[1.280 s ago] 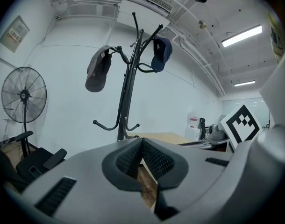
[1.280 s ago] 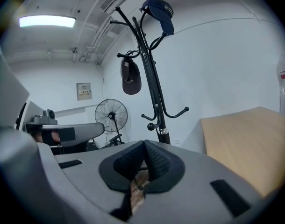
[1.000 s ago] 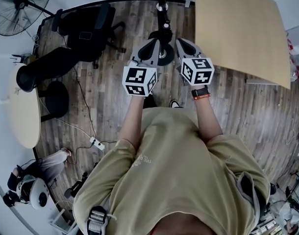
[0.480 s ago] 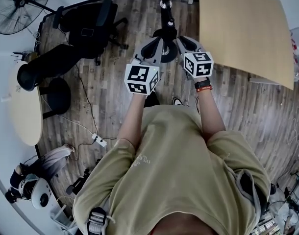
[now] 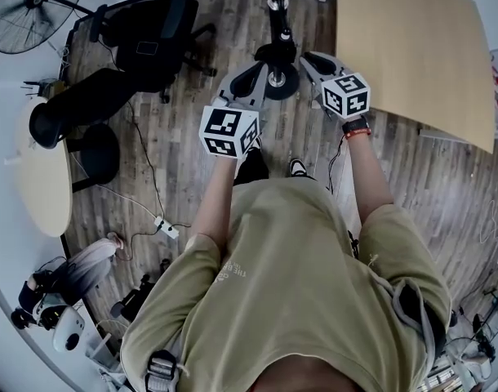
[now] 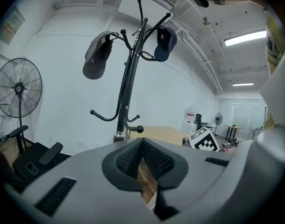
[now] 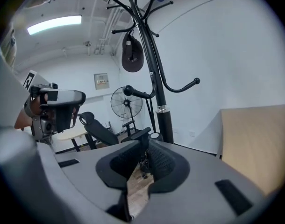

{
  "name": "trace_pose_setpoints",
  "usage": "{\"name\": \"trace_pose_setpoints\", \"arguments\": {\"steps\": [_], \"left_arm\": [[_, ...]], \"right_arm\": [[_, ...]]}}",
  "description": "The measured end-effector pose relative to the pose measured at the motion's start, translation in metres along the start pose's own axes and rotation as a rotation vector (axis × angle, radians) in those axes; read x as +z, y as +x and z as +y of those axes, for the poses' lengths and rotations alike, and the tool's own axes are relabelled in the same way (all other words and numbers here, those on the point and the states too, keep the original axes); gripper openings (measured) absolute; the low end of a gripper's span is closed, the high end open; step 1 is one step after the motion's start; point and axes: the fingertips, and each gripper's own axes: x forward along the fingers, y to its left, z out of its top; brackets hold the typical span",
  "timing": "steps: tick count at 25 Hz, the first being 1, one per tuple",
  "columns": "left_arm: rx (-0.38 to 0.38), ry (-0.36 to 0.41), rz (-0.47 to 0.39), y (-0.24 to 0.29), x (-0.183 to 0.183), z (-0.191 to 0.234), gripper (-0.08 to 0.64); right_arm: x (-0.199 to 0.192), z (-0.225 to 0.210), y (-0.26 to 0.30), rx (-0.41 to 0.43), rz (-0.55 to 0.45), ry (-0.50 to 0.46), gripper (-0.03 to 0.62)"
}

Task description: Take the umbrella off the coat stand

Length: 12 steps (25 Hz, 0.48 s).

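The black coat stand (image 5: 275, 23) rises from its round base (image 5: 275, 80) just ahead of both grippers. Its pole (image 6: 127, 87) carries a dark cap (image 6: 97, 55) and a blue cap (image 6: 165, 42) on upper hooks; the lower hooks are bare. No umbrella shows in any view. My left gripper (image 5: 251, 75) sits left of the base, its pads meeting at the tips with nothing between them. My right gripper (image 5: 311, 59) is to the right of the pole (image 7: 157, 78); its jaws are opening, a narrow gap shows, and nothing is in it.
A black office chair (image 5: 143, 43) and a floor fan (image 5: 33, 6) stand to the left. A pale round table (image 5: 41, 178) is further left. A large wooden tabletop (image 5: 412, 47) fills the right. A power strip (image 5: 163, 231) and cables lie on the floor.
The right gripper has drawn a little to the right, away from the stand's pole. The left gripper has barely shifted.
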Motion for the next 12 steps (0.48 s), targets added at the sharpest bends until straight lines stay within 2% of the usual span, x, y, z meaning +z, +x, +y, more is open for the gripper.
{"name": "trace_pose_setpoints", "arguments": {"steps": [4,7,12], "left_arm": [[-0.033,0.001,0.009,0.01,-0.001,-0.006,0.023],[-0.053,0.011,0.015,0.017,-0.003,-0.008,0.023],[-0.054,0.014,0.031,0.034,-0.009,-0.005,0.023]], "right_arm": [[-0.001,-0.008,0.008,0.049,0.019,-0.072,0.078],[-0.007,-0.013,0.02,0.089,0.039,-0.114,0.106],[-0.019,-0.033,0.04,0.151,0.067,-0.122,0.155]]}}
